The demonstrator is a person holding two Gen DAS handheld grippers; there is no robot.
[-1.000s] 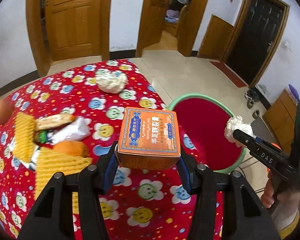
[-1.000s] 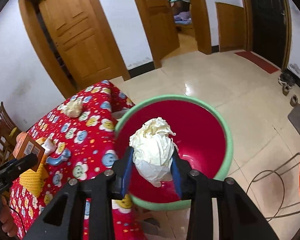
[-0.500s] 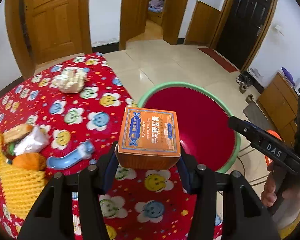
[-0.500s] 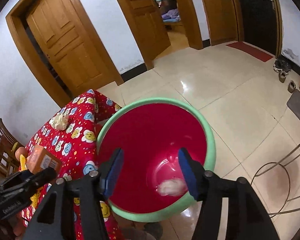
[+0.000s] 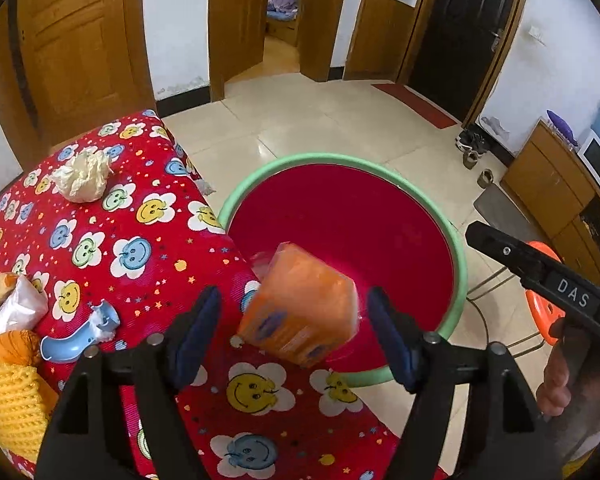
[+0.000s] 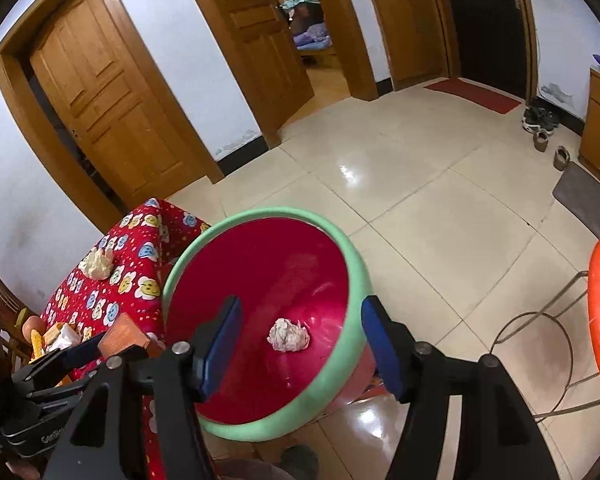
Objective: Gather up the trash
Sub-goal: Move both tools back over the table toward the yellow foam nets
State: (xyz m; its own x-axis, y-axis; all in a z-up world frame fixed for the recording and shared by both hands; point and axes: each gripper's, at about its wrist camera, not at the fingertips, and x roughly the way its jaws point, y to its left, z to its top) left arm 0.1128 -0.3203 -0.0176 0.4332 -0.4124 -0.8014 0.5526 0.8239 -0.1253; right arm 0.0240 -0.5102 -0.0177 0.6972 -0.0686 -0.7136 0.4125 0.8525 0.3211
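Two views, one per gripper.

Left wrist view: the left gripper (image 5: 294,326) has its fingers (image 5: 198,330) spread wide and grips nothing. Between them, touching neither, an orange box (image 5: 300,308) is blurred and tilted, apparently falling; it hangs over the near rim of the bin (image 5: 458,256), where the bench (image 5: 148,256) edge meets it. The fingers seem to stand there so that a release lands the box in the bin, though part of the box still overlaps the bench edge and it could clip the rim. The box is a small carton, bright orange with bluish print too smeared to read. Beyond the left finger a crumpled paper ball (image 5: 82,178) lies on the bench, and to that finger's side sit a blue scrap (image 5: 74,340) and other wrappers, all judged not yet collected. Right of the right finger, the right gripper's body shows side-on.

Right wrist view: the right gripper (image 6: 300,344) is likewise wide open and empty, poised above the bin (image 6: 356,280), which suits a drop. A white paper wad (image 6: 288,334) lies on the red bin floor, between the fingers (image 6: 222,340) and below them. Far left of the left finger, the box (image 6: 122,338) shows by the other gripper, and the paper ball (image 6: 96,264) lies beyond.
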